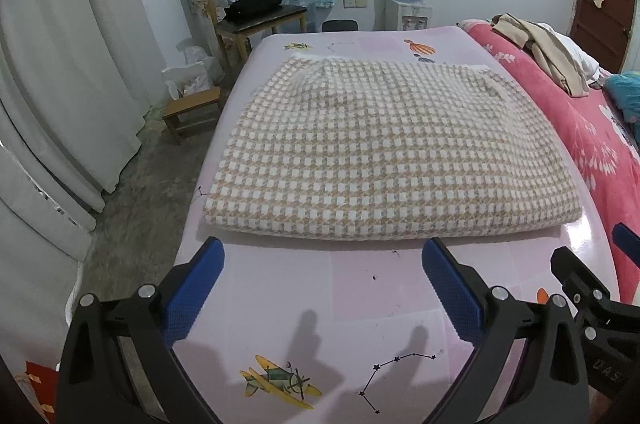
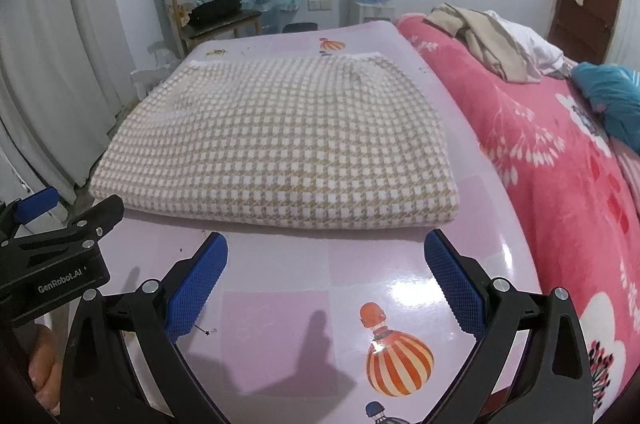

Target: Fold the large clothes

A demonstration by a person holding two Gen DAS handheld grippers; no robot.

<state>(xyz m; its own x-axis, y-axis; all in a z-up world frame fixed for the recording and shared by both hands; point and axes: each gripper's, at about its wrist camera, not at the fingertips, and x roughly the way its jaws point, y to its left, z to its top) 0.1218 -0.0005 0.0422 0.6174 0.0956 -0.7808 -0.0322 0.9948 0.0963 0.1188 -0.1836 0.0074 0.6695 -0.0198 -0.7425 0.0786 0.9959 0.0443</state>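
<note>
Left tongs (image 1: 322, 256) and right tongs (image 2: 326, 254) both stand spread wide, blue pads (image 1: 192, 294) well apart, nothing gripped. Both hover over the near end of the pink patterned bench (image 1: 352, 304), just short of the garment. Folded houndstooth garment (image 1: 360, 144), beige and white, lies flat as a thick rectangle mid-bench, near fold facing the tongs. Pink floral blanket (image 2: 560, 184) borders the bench's right side, carrying loose beige clothing (image 2: 480, 36).
</note>
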